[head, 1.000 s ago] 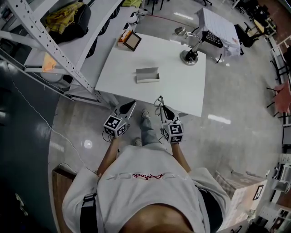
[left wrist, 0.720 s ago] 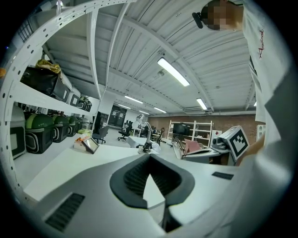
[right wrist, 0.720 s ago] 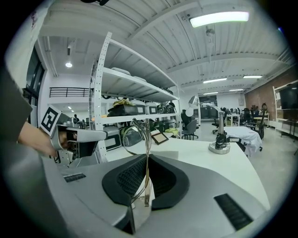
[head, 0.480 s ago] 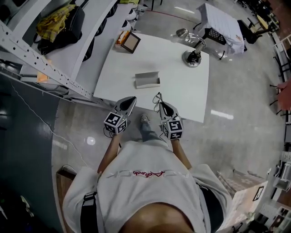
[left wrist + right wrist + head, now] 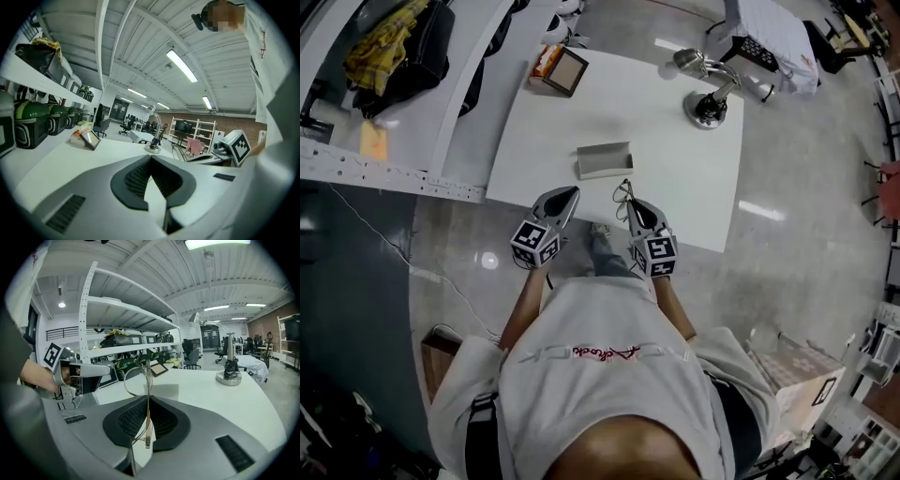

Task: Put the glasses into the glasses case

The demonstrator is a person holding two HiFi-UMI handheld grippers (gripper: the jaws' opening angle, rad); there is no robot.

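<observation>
- Head view: I see my left gripper (image 5: 570, 193) and right gripper (image 5: 630, 202) side by side over the table's (image 5: 684, 187) near edge, both pointing to 12 o'clock
- The glasses (image 5: 623, 192) stick out of the right gripper's tip, up off the table
- The case (image 5: 605, 159) lies on the table at 12 o'clock from the grippers, apart from both, with a lamp (image 5: 710, 105) at 1 o'clock and a frame (image 5: 565, 72) at 11 o'clock
- Left gripper view: my left gripper's (image 5: 150, 158) jaws meet at the tips with nothing between them, and the right gripper (image 5: 234, 145) shows at 3 o'clock
- Right gripper view: my right gripper's (image 5: 147, 397) jaws are clamped on the glasses (image 5: 137, 373), pinching a thin side arm, and the lenses rise above the tips
- The case (image 5: 166, 391) sits just past the lenses at 12 o'clock, the left gripper (image 5: 82, 373) at 9 o'clock, the lamp (image 5: 228, 373) at 2 o'clock
</observation>
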